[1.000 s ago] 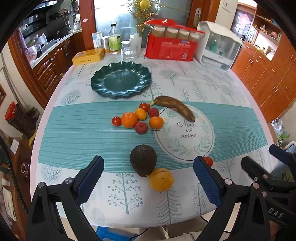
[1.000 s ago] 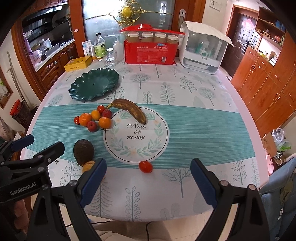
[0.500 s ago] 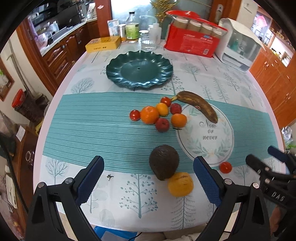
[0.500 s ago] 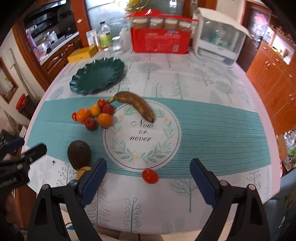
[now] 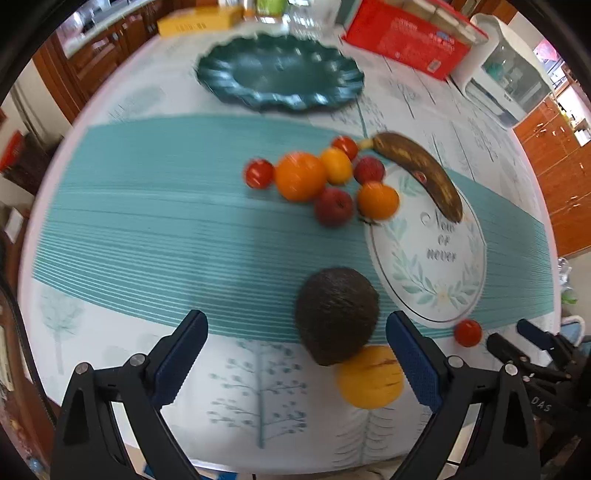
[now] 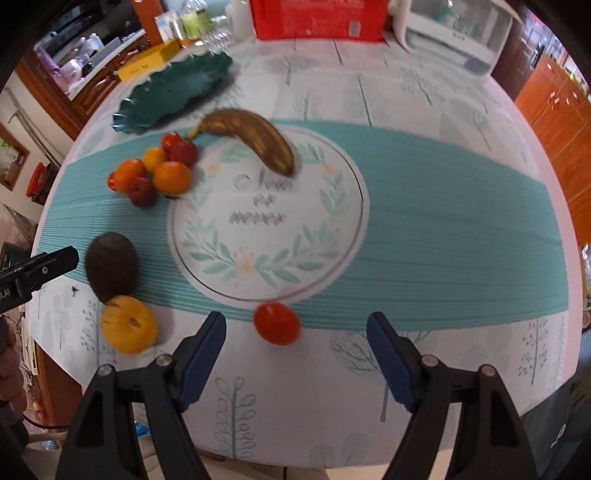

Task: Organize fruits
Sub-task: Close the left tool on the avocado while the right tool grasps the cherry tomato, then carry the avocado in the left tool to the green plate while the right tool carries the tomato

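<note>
A dark avocado (image 5: 337,314) and a yellow-orange fruit (image 5: 370,377) lie near the table's front edge, just ahead of my left gripper (image 5: 295,354), which hangs open above them with nothing between its fingers. A lone red tomato (image 6: 277,323) sits just ahead of my right gripper (image 6: 295,349); its jaws are closing, still wide apart and not touching the tomato. Farther back lie a cluster of oranges, small red fruits and tomatoes (image 5: 321,181), a brown banana (image 5: 419,173) and a dark green scalloped plate (image 5: 280,72).
A red box (image 5: 406,33), a white appliance (image 5: 506,70), a yellow box (image 5: 195,22) and bottles stand along the table's far edge. Wooden cabinets flank both sides. The right gripper (image 5: 535,350) shows at the lower right of the left wrist view.
Both grippers have sunk toward the table, so the fruits look larger and closer. The right gripper's jaws have narrowed. No fruit has moved.
</note>
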`<state>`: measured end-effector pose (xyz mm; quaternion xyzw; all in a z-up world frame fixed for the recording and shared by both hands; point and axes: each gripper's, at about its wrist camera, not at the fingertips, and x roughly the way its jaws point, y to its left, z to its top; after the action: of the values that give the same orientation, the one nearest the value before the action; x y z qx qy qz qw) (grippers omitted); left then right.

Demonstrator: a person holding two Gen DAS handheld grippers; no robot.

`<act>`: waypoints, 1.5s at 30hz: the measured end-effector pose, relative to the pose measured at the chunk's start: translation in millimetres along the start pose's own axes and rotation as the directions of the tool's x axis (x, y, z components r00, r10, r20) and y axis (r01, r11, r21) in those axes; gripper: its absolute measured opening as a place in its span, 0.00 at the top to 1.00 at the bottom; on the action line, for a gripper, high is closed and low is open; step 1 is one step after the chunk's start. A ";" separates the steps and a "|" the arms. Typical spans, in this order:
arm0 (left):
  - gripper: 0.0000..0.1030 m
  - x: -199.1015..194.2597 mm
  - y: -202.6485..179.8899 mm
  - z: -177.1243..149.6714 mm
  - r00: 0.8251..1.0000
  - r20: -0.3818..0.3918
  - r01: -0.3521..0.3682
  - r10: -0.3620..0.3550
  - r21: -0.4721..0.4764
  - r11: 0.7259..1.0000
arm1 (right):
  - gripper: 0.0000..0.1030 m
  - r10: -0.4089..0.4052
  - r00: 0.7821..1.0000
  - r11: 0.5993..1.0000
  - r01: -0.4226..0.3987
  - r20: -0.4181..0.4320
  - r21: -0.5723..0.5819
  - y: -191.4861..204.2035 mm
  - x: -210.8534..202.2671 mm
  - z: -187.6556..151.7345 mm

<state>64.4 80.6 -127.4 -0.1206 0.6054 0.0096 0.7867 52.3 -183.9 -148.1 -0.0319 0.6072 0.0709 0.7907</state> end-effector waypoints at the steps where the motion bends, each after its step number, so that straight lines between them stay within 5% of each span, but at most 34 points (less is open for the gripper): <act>1: 0.06 5.3 -1.8 -0.5 1.000 -0.015 0.010 -0.010 -0.001 1.000 | 0.24 0.003 1.000 1.000 -0.003 -0.007 0.004 -2.5 3.0 -0.9; 8: 0.06 33.8 -13.4 0.0 0.995 -0.084 0.052 -0.053 -0.016 0.999 | 0.25 0.038 0.998 0.999 -0.038 -0.046 0.010 -6.9 19.0 -4.1; 13: 0.10 49.5 -18.2 0.9 0.989 -0.120 0.078 -0.082 -0.039 0.996 | 0.44 0.058 0.995 0.998 -0.059 -0.085 -0.015 0.5 32.0 -3.1; 23: 0.37 68.8 -18.2 -0.3 0.976 -0.167 0.125 -0.139 -0.092 0.988 | 0.67 0.080 0.989 0.996 -0.085 -0.125 -0.036 10.7 47.0 -2.7; 45: 0.43 55.6 -0.4 -5.1 0.988 -0.131 0.069 -0.079 -0.081 0.994 | 0.69 0.111 0.989 0.988 -0.120 -0.099 -0.093 31.2 34.4 0.5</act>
<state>74.5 71.8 -181.7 -0.1731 0.6510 -0.0046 0.7391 56.7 -150.5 -180.1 -0.0389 0.6403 0.1450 0.7533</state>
